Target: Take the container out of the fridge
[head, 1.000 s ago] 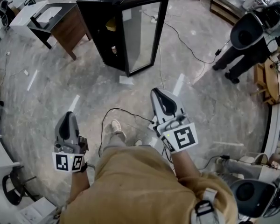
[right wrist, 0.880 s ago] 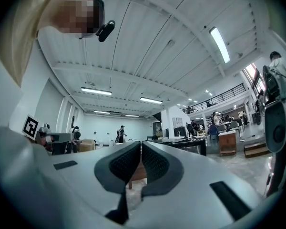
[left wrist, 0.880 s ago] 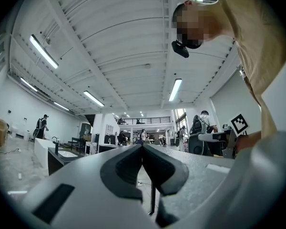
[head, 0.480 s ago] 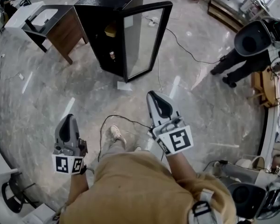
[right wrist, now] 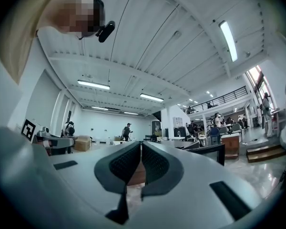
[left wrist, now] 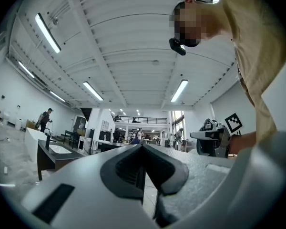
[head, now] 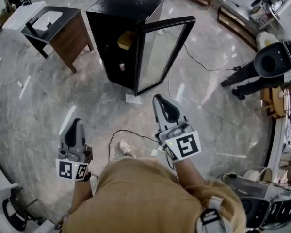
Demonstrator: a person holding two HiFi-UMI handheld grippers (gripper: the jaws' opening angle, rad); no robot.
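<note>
left gripper (head: 74,124), right gripper (head: 161,100) both closed, empty; small yellowish container (head: 126,39) in black glass-door fridge (head: 123,6) likely light, stiff; pinch rim

The grey marbled floor (head: 43,106) fills the frame. At upper centre the black fridge (head: 121,13) stands on it with its glass door swung open, and a white sheet (head: 133,99) lies at the door's foot. At upper left stands a dark tabletop (head: 63,13) with brown sides. A black cable (head: 136,132) loops across the lower centre
</note>
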